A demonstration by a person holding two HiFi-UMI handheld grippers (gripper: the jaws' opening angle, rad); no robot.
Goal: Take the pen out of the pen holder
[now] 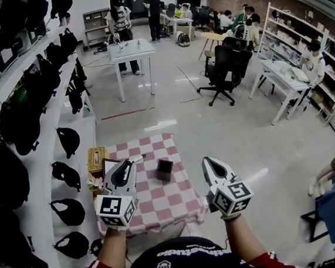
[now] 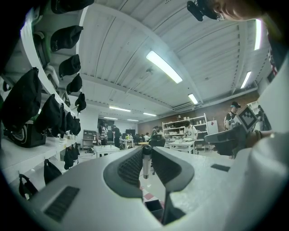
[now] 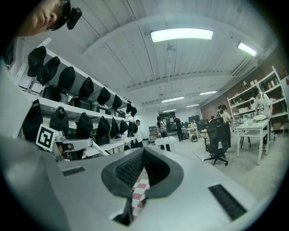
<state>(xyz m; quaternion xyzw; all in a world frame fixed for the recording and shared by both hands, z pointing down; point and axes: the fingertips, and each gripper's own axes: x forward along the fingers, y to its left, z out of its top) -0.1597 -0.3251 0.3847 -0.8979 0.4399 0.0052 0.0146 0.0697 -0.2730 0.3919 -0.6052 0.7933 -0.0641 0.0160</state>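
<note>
Closest to the camera, the left gripper (image 1: 129, 162) has its jaws closed on the pen (image 1: 138, 158). The left gripper view shows the ribbed pads clamping the pen's (image 2: 145, 163) upper part, with its lower end hanging free. The right gripper (image 1: 208, 161) hovers beside it, well apart from the left one. Its jaws are pressed together with nothing between them, as the right gripper view shows (image 3: 143, 153).

Below both lies a small table covered by a red and white checked cloth (image 1: 162, 204). The black pen holder (image 1: 164, 169) stands on the cloth between the two grippers. The pen is out of it and held above and to its left. From the left gripper view, the holder's open top (image 2: 153, 205) sits below the pen's tip.

A woven box (image 1: 97, 159) rests at the table's far left corner. Further off are a grey floor, a white table (image 1: 131, 50), a black office chair (image 1: 226, 66) and, along the left wall, shelves of black bags (image 1: 12, 116)
</note>
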